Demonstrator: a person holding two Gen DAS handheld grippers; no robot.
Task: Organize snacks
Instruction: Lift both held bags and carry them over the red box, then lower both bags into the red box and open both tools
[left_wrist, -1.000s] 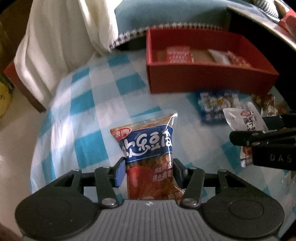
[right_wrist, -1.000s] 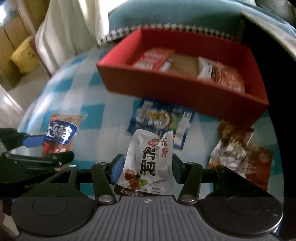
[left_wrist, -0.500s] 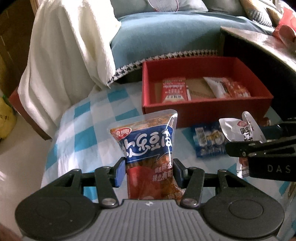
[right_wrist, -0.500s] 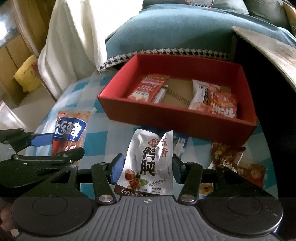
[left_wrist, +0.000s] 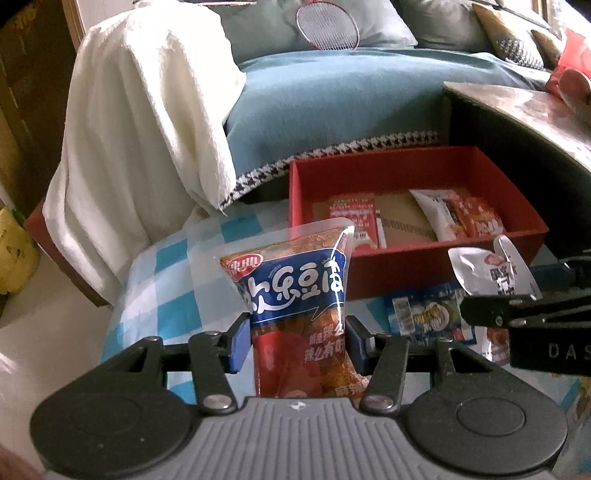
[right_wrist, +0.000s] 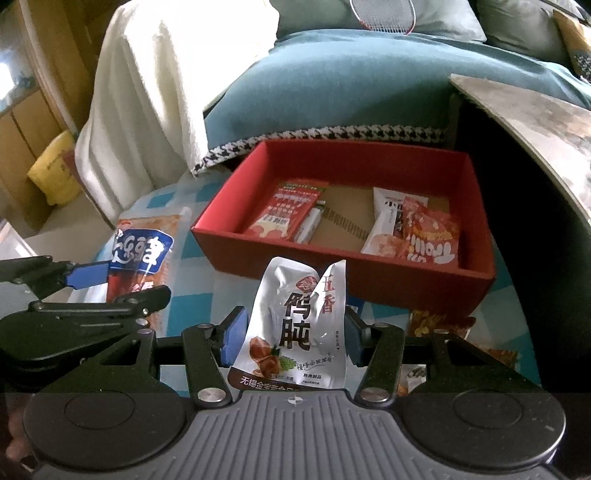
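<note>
The red box (right_wrist: 343, 269) lies ahead of and below both held packets, its long side set across the view and its near wall facing the tools. From the right wrist view it sits almost straight ahead; from the left wrist view it is ahead and to the right, so the right hand is judged the nearer.

The silver packet (right_wrist: 299, 325) is held upright, clamped at its lower sides by the right gripper (right_wrist: 291, 334). Large dark characters 鸭肫 and red 五香 can be read on it.

The blue and red packet (left_wrist: 295, 314) is likewise held upright, pinched by the left gripper (left_wrist: 297, 345); its white lettering is stylised and not surely read.

Several packets already lie in the box, and a blue packet (left_wrist: 424, 314) lies on the checked cloth (left_wrist: 166, 295) before it.
</note>
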